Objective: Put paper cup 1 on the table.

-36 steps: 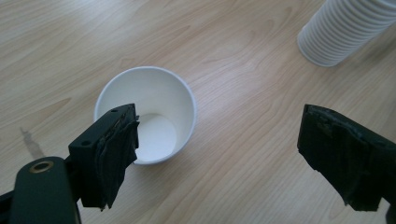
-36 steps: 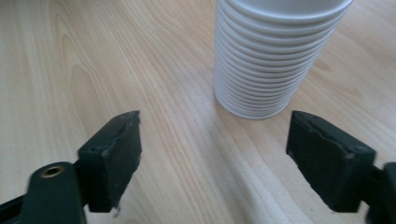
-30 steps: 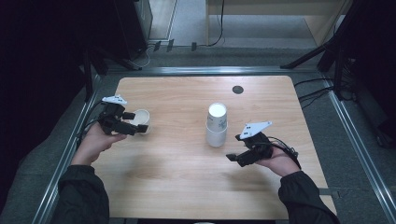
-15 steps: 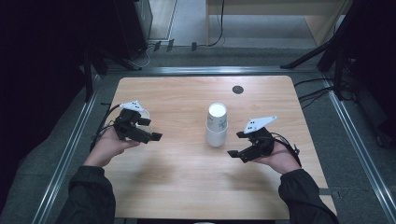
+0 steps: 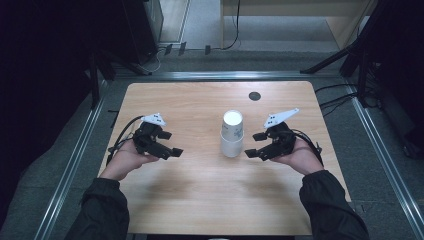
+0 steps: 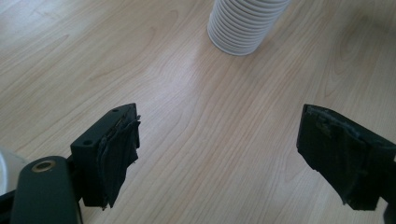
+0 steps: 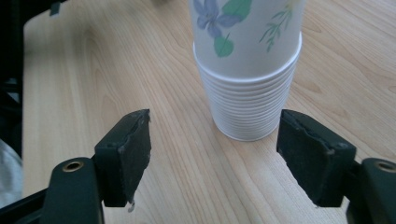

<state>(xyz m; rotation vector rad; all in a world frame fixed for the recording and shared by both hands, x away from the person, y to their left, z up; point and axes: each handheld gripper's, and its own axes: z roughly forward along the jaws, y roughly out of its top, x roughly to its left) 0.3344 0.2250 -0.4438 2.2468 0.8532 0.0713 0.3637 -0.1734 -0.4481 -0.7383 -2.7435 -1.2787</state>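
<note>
While I hold a tool in each hand, the stack of paper cups (image 5: 232, 134) stands upside down near the middle of the tabletop (image 5: 210, 200), its long axis upright: the wide rims sit on the wood and the closed white base of the topmost cup faces up. In the right gripper view the stack (image 7: 247, 70) shows a flower print on the top cup and a column of nested white rims below it.

My right tool (image 5: 254, 144) is just beside the stack on its right side, pointing at its lower part. Its jaws have just been closing, yet they stand apart with bare wood between them; the stack lies ahead of the pads and nothing presses on it. My left tool (image 5: 171, 143) is well apart from the stack on the left, pointing toward it, jaws spread wide and empty over bare wood. In the left gripper view the stack's ribbed foot (image 6: 243, 28) shows at the top edge, far ahead of the jaws.

Open wood surrounds the stack on every side. A small dark round inset (image 5: 254, 95) sits toward the far edge, clear of everything. The tabletop's far corners are rounded, and a metal rail (image 5: 75, 160) runs along each side.
</note>
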